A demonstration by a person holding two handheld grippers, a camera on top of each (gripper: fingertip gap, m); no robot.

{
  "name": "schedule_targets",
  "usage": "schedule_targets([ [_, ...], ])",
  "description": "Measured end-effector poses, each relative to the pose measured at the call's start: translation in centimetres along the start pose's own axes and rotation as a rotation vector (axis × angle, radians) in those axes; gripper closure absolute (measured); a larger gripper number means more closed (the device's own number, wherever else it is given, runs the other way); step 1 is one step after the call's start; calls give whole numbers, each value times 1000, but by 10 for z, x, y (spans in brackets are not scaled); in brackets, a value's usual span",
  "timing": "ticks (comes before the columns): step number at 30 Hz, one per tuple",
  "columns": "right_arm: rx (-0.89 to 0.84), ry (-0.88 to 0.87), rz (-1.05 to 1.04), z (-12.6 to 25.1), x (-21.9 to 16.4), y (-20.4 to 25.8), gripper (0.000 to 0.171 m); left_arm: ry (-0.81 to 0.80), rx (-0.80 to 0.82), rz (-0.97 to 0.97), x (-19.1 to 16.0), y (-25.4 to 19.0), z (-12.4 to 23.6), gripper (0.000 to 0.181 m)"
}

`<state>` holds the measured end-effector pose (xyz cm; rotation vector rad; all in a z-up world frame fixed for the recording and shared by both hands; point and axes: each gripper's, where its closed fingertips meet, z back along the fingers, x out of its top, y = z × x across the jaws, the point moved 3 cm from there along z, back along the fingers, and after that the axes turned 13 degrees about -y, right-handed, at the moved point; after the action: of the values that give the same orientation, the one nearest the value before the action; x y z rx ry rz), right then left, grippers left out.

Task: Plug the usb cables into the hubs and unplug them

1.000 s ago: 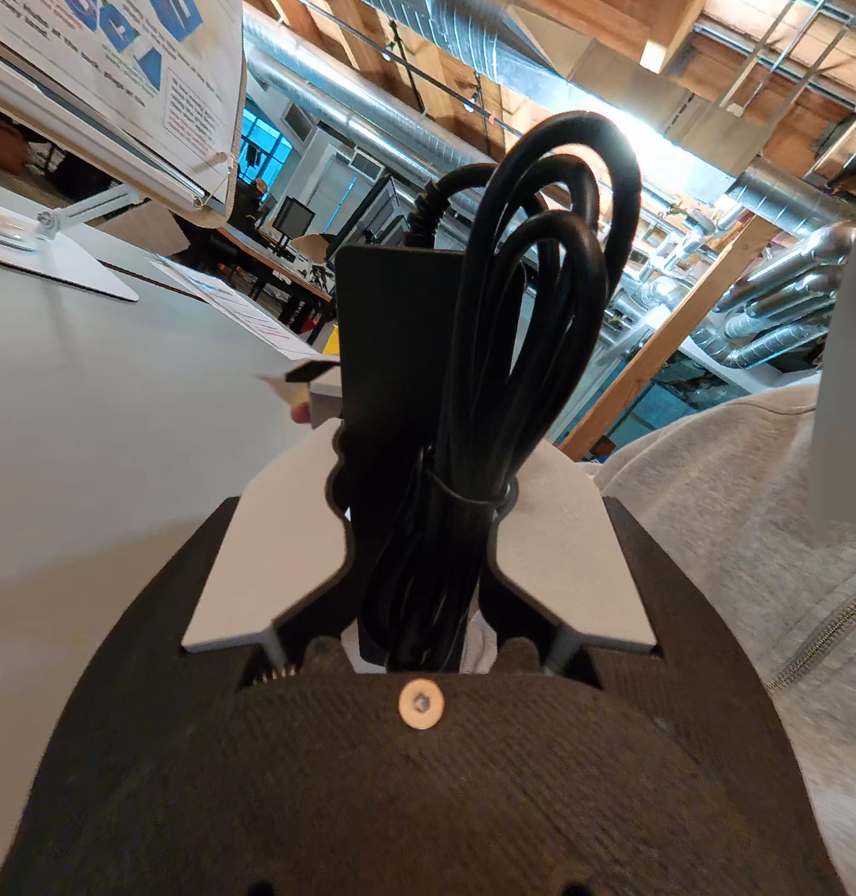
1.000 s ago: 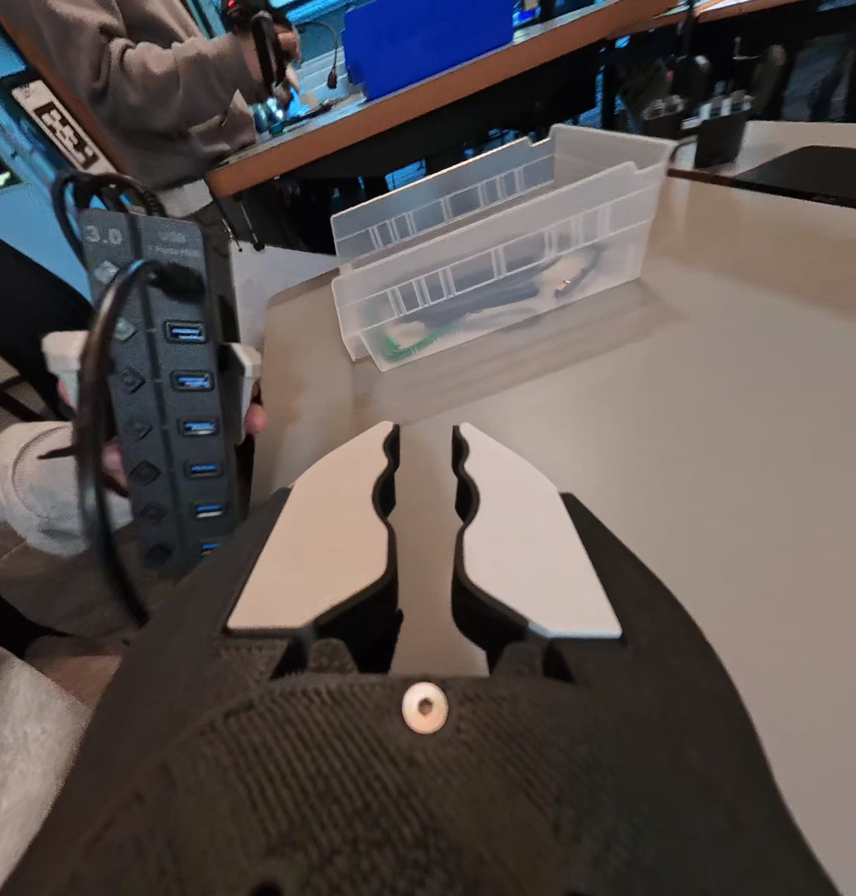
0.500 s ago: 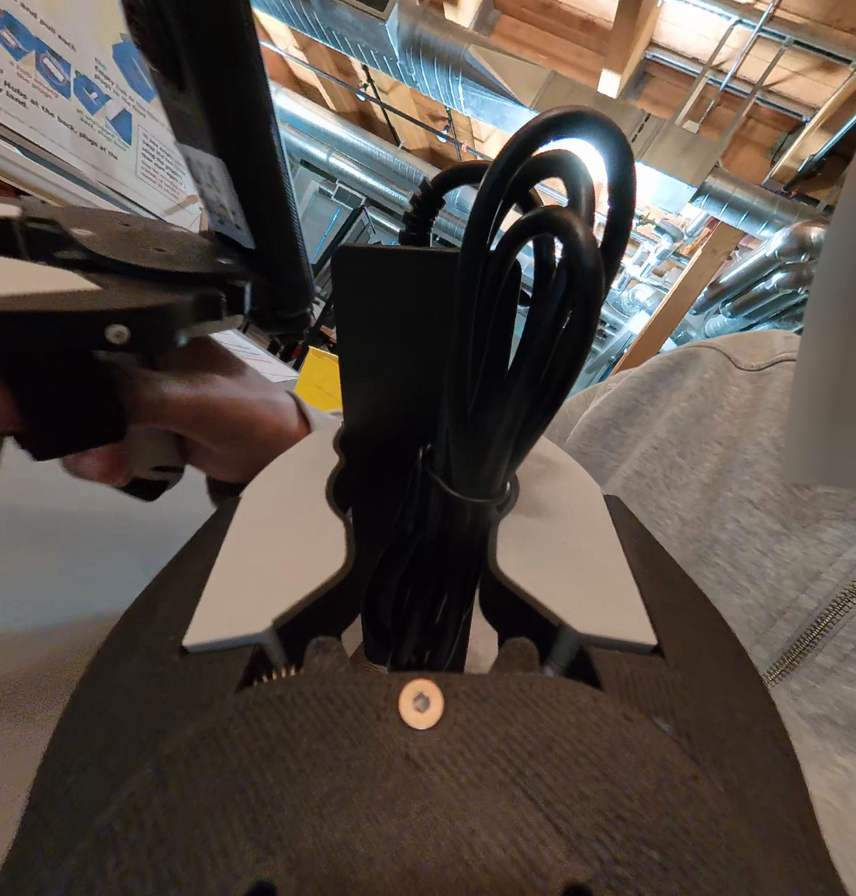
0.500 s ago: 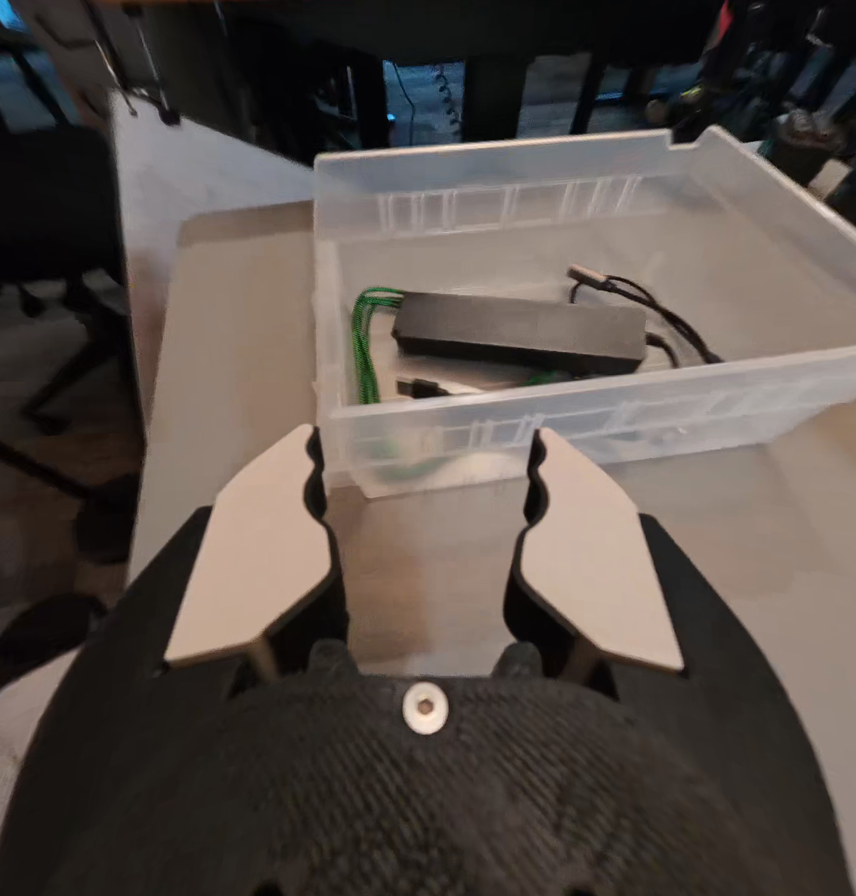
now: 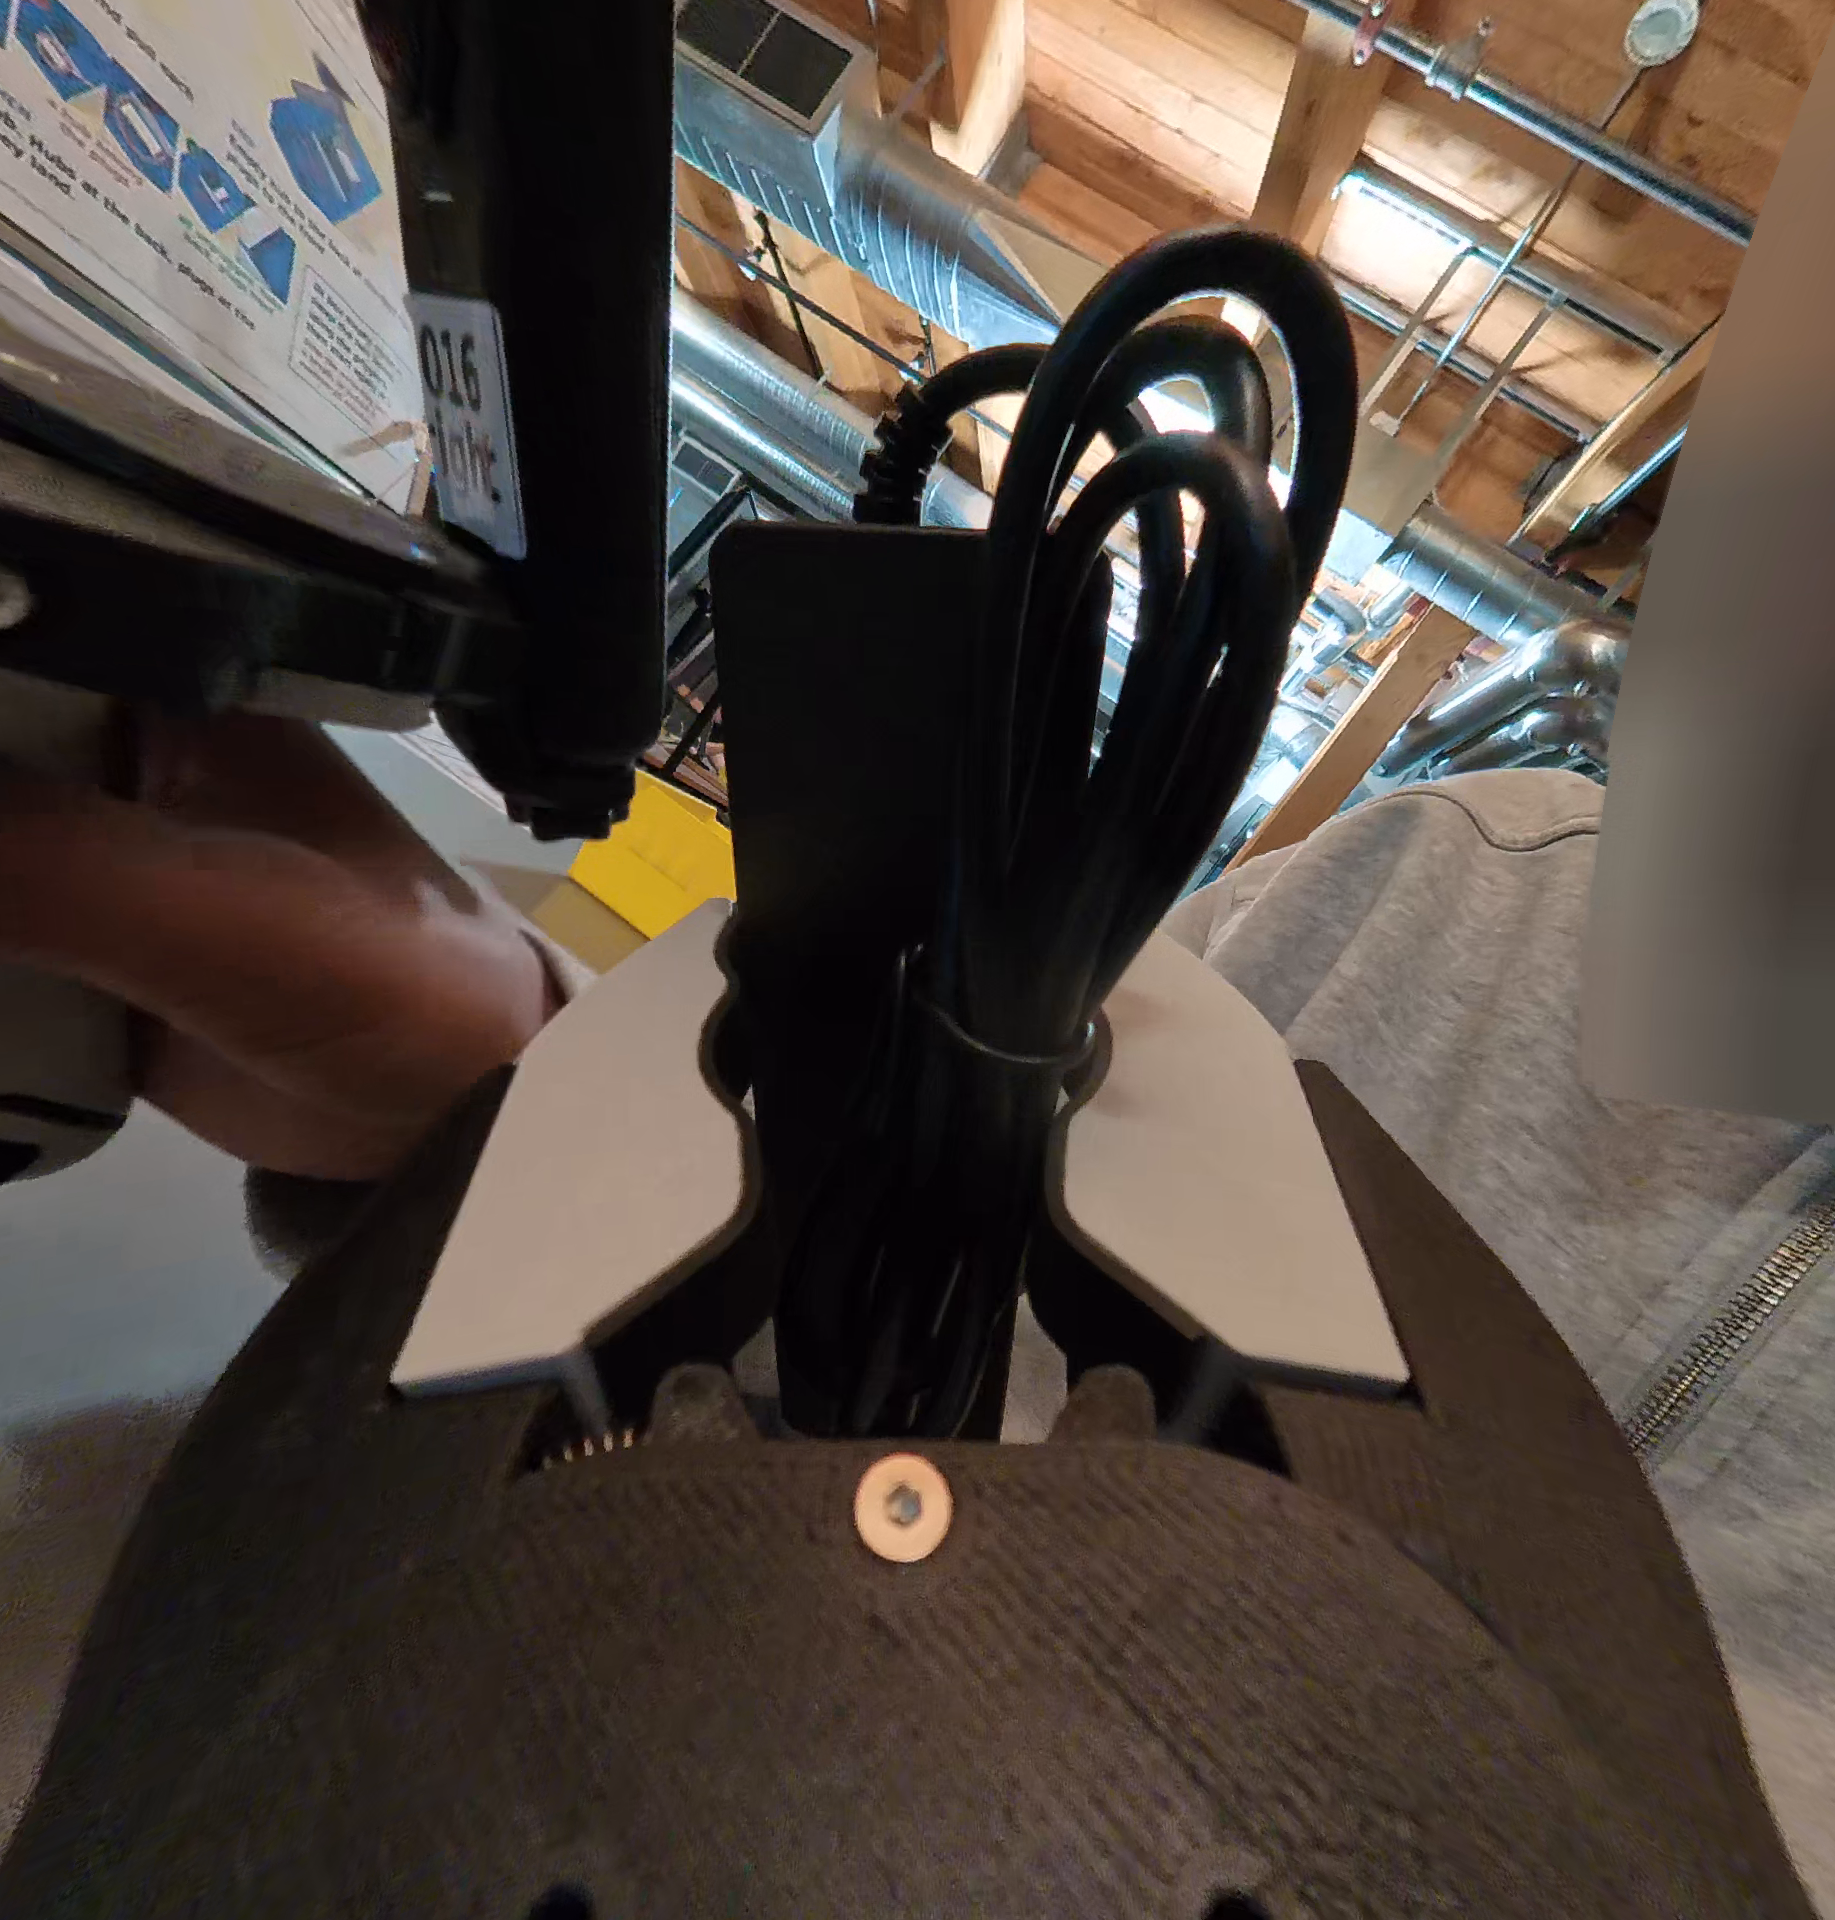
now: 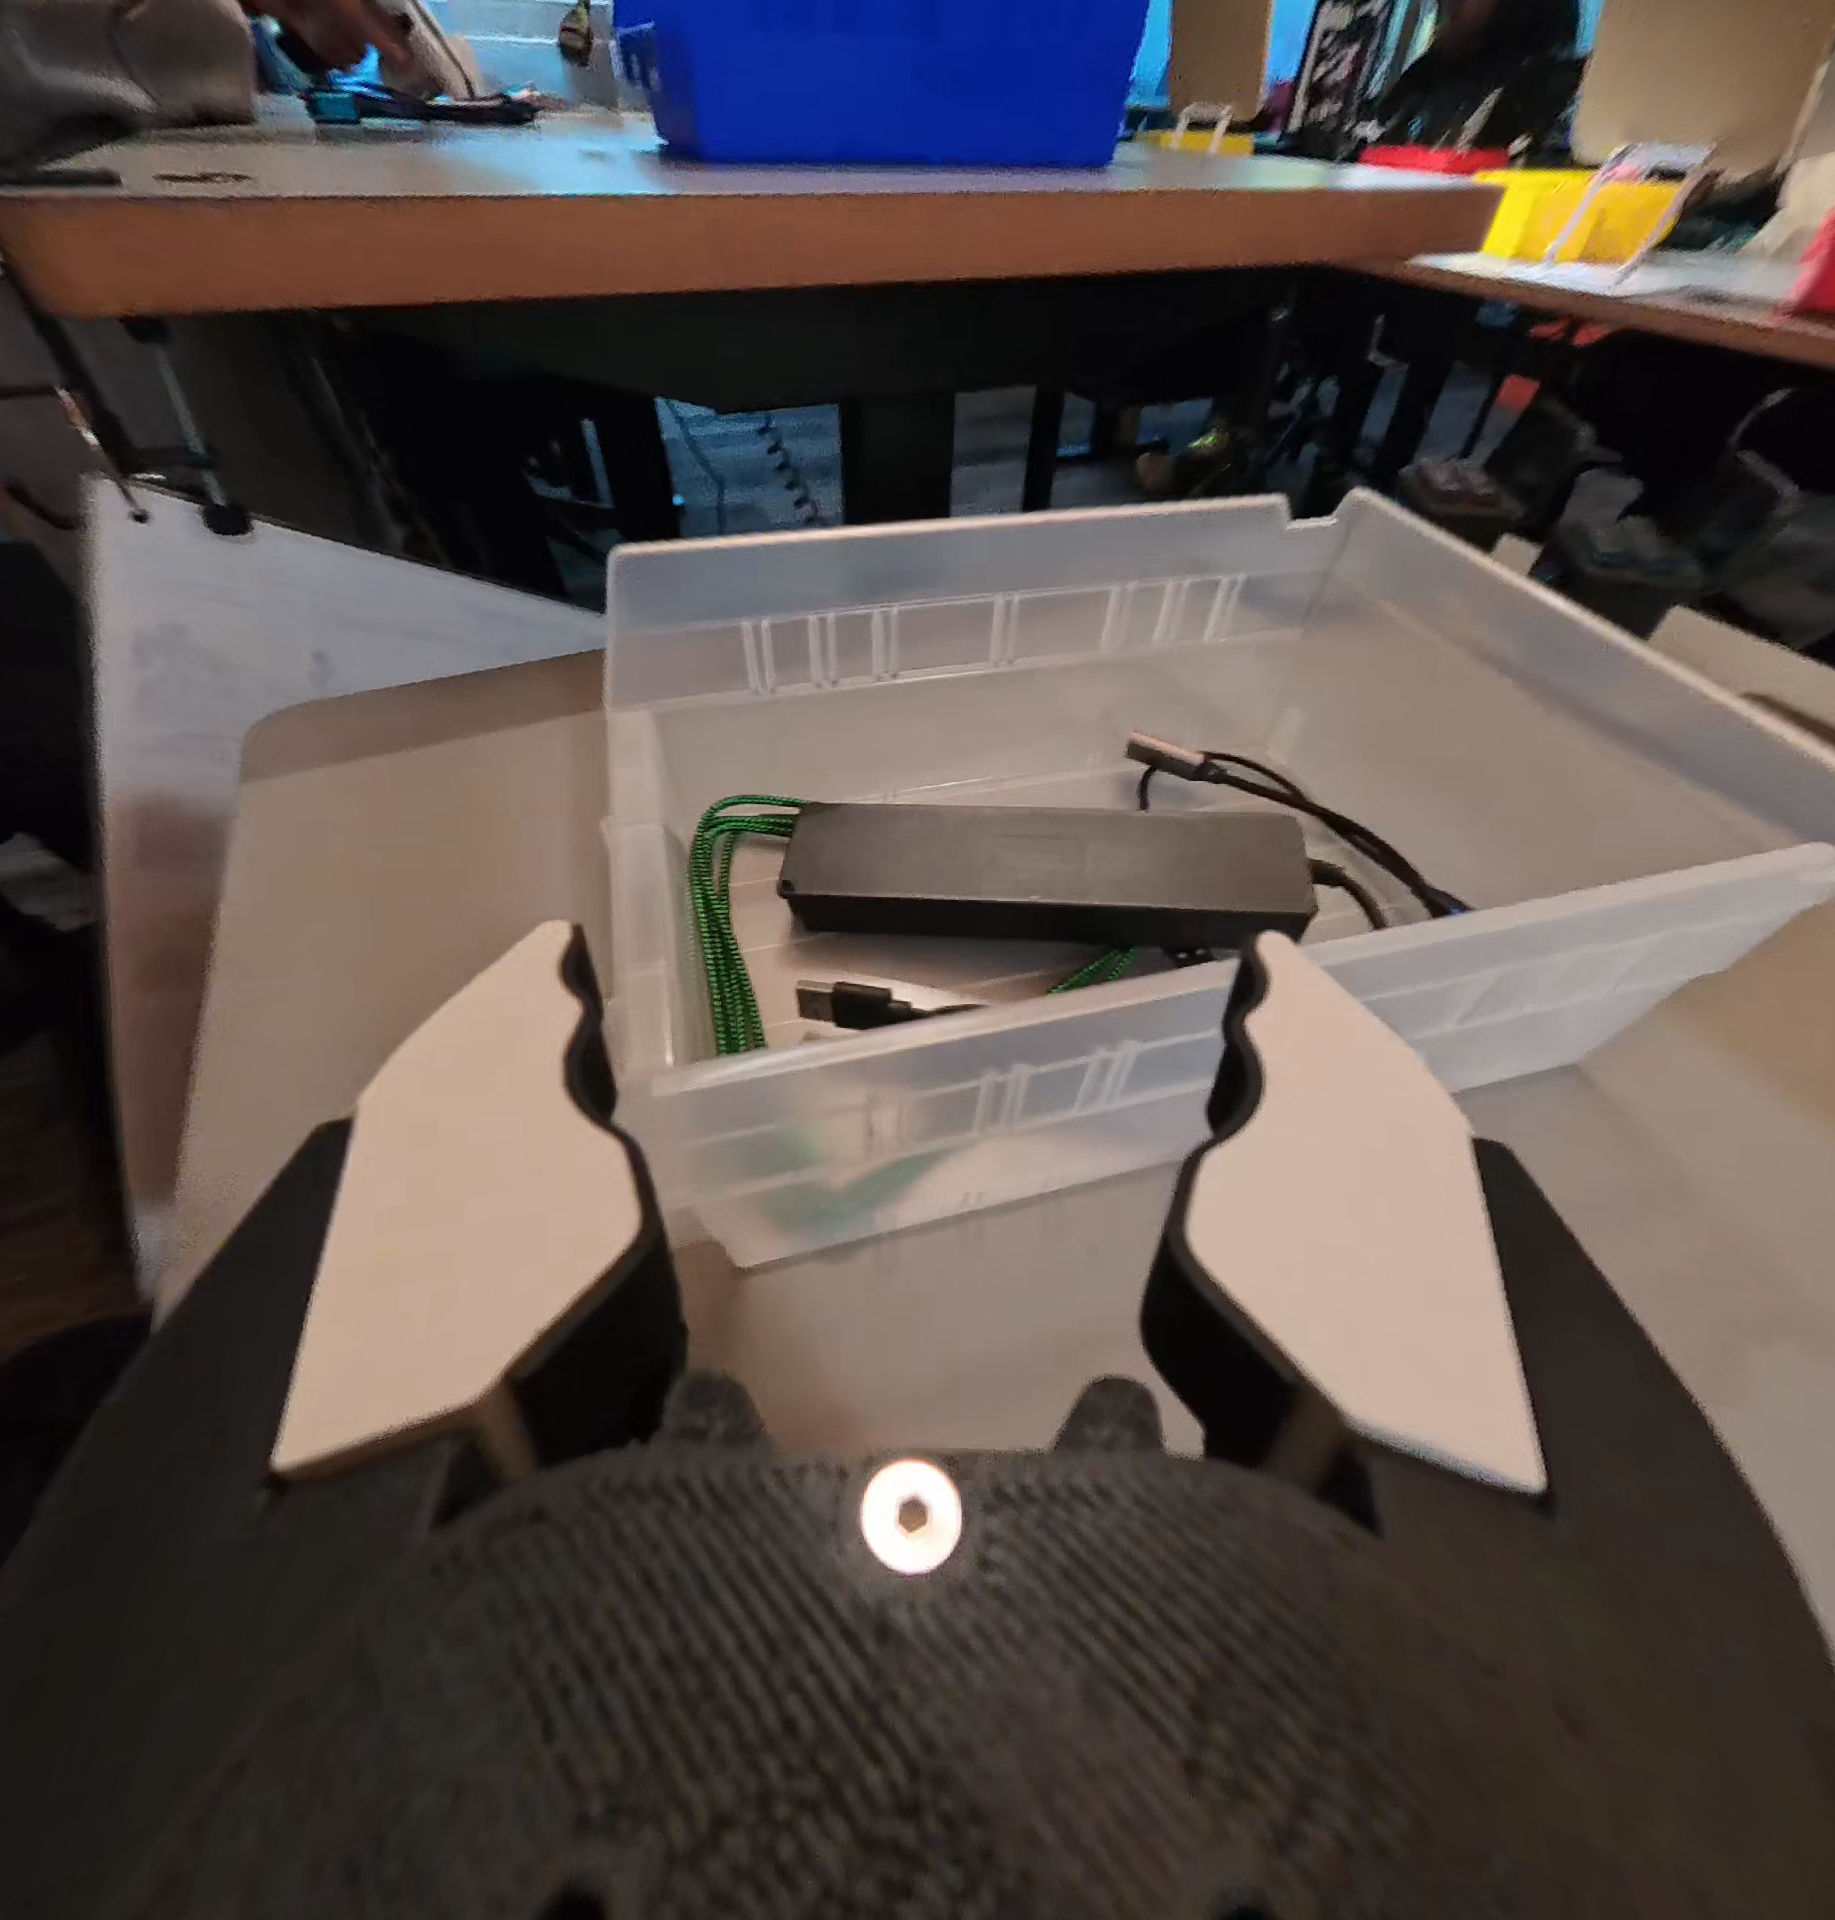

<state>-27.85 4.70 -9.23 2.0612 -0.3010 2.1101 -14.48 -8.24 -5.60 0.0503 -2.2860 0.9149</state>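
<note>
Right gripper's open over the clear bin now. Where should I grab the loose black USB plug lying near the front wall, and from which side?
Judging by its pose, take the black USB plug by its moulded body, coming down from above. It lies flat on the clear bin floor close behind the front wall, so a level approach looks blocked. Set the right gripper fingers across its narrow sides, clear of the green braided cable beside it.

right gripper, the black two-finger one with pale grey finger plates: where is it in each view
Left wrist view: the right gripper fills the upper left, seen side-on above the person's hand; its fingers are out of frame.
Right wrist view: the right gripper spans the bottom, jaws open before the clear plastic bin.
Shared landmark: the pale grey tabletop.
</note>
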Motion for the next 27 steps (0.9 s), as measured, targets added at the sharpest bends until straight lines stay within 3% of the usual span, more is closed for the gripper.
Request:
schedule_targets([
  [5, -30, 1, 66, 4, -3, -5, 75, 13, 3, -5, -2, 1, 0, 123],
  [7, -78, 1, 62, 10, -2, -15, 105, 19, 0, 1, -3, 0, 0, 123],
  [8, -82, -3, 24, 12, -3, -20, 106, 22, -1, 3, -4, 0, -1, 123],
  [11, -55, 6, -142, 21, -5, -33, 96, 31, -2, -2, -6, 0, -1, 123],
  [15, 37, -91, 3, 34, 13, -22, 92, 40, -5, -2, -8, -1, -2, 123],
  [18, 41, -16, 136, 31, 9, -5, 74, 45, -9, 0, -10, -2, -4, 123],
  [22, -7, -45, 94, 20, 2, 13, 58, 46, -27, 0, -10, -6, -6, 122],
  [27, -57, 24, -23, 8, -22, 3, 66, 54, -30, -4, -11, -7, -5, 123],
])
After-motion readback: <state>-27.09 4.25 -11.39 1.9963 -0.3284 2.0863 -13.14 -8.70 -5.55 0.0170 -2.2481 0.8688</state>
